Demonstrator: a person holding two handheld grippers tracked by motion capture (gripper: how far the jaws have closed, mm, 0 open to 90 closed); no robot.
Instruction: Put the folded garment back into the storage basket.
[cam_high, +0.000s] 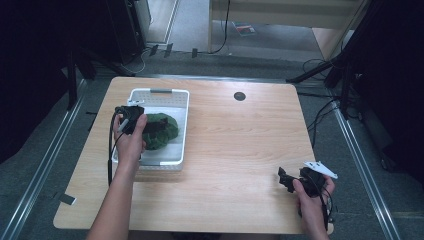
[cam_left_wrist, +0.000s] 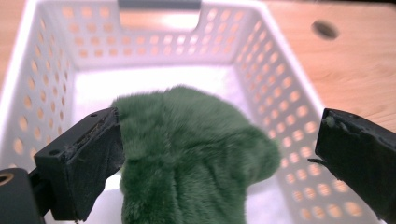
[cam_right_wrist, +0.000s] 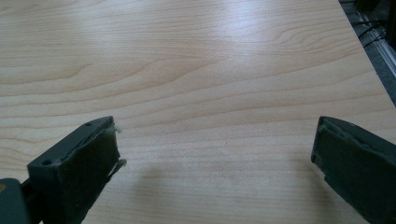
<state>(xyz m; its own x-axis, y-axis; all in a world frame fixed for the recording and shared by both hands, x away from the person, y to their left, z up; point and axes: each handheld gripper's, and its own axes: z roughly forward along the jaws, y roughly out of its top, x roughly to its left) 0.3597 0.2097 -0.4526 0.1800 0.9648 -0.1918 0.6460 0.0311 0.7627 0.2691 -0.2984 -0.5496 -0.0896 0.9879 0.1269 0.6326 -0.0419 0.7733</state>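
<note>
1. Green plush cloth (cam_left_wrist: 196, 154) sits heaped inside the white perforated basket (cam_high: 182, 107), on the tabletop's (cam_high: 240, 145) left side.
2. Left hand-held gripper (cam_high: 150, 127) hovers right over it, jaws spread wide around the fur, not clamped.
3. Right hand-held gripper (cam_high: 286, 181) waits well apart near the front right edge, jaws wide, holding nothing.

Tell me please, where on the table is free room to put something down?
Bare wood lies between the basket and the right gripper, up to the dark hole near the far edge. The basket is crowded: the green plush and the left gripper over it take up the room inside.
</note>
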